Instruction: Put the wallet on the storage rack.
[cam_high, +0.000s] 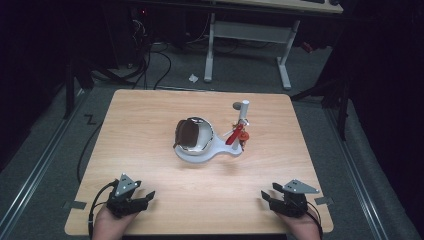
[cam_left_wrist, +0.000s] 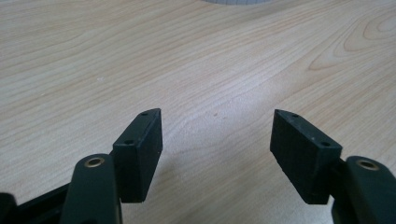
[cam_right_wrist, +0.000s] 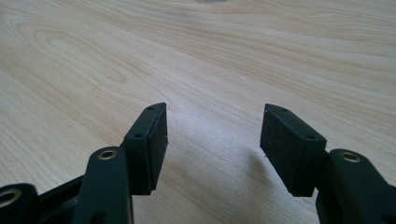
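Both grippers rest open and empty at the tabletop's near edge.
Left gripper (cam_high: 146, 197) and right gripper (cam_high: 266, 198) sit apart on the tabletop (cam_high: 150, 125); ahead, between them, stands a white stand (cam_high: 200, 152) holding a brown piece (cam_high: 187, 132), with a red lever (cam_high: 236, 135).

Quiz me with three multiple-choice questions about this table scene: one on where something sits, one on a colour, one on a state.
1. Where does the white stand sit?
A. mid-table
B. near left corner
C. on the floor

2. What colour is the lever on the stand?
A. blue
B. red
C. green

3. How is the left claw?
A. shut on a cup
B. shut and empty
C. open and empty

Answers: 1 A, the high view shows it centred on the wooden table. 2 B, it shows red. 3 C, bare wood lies between its jaws.
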